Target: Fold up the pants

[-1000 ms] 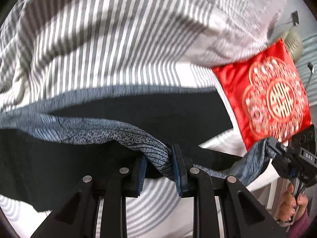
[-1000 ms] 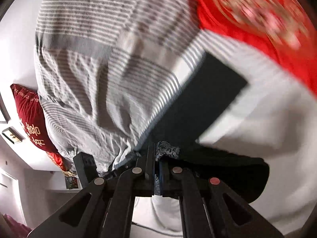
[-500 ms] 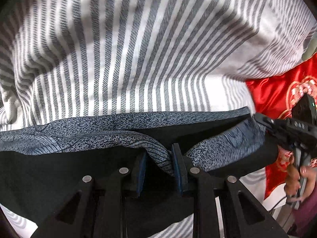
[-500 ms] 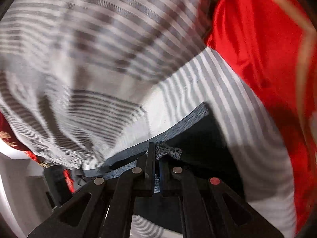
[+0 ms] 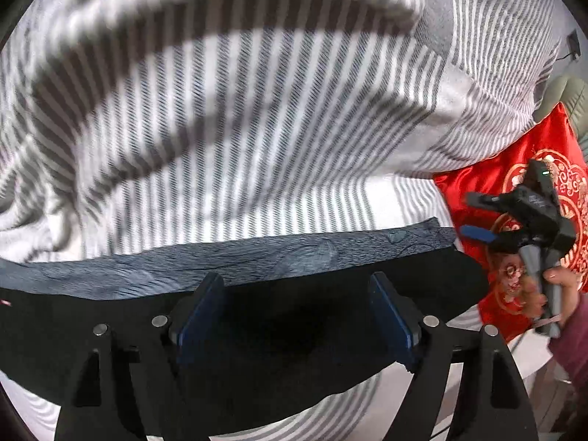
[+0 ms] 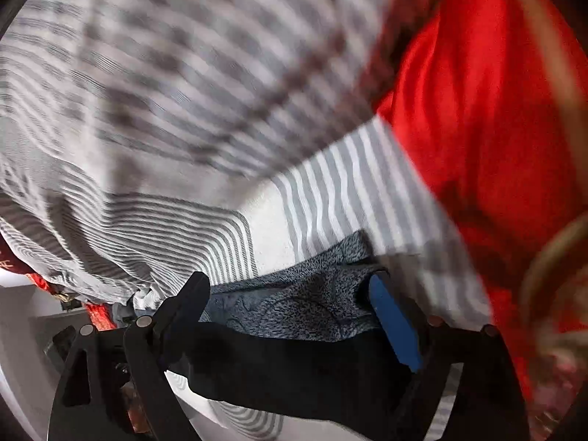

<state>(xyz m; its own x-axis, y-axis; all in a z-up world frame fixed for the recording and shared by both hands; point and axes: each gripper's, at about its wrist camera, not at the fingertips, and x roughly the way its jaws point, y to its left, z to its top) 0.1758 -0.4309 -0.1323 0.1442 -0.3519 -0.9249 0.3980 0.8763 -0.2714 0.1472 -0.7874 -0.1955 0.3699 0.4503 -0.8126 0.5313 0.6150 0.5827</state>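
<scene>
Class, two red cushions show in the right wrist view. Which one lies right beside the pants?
The large bright red cushion at the right, lying next to the pants. The darker red one sits far off at the left edge, past the striped bedding.

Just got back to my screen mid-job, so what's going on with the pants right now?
A person is folding dark pants on a bed with grey-striped bedding, one hand-held gripper in each hand. Both have just been opening: the left hand-held gripper and the right hand-held gripper stand wide open over the cloth, gripping nothing. The pants lie flat, the speckled grey waistband along the far edge. A red cushion sits beside them.
</scene>
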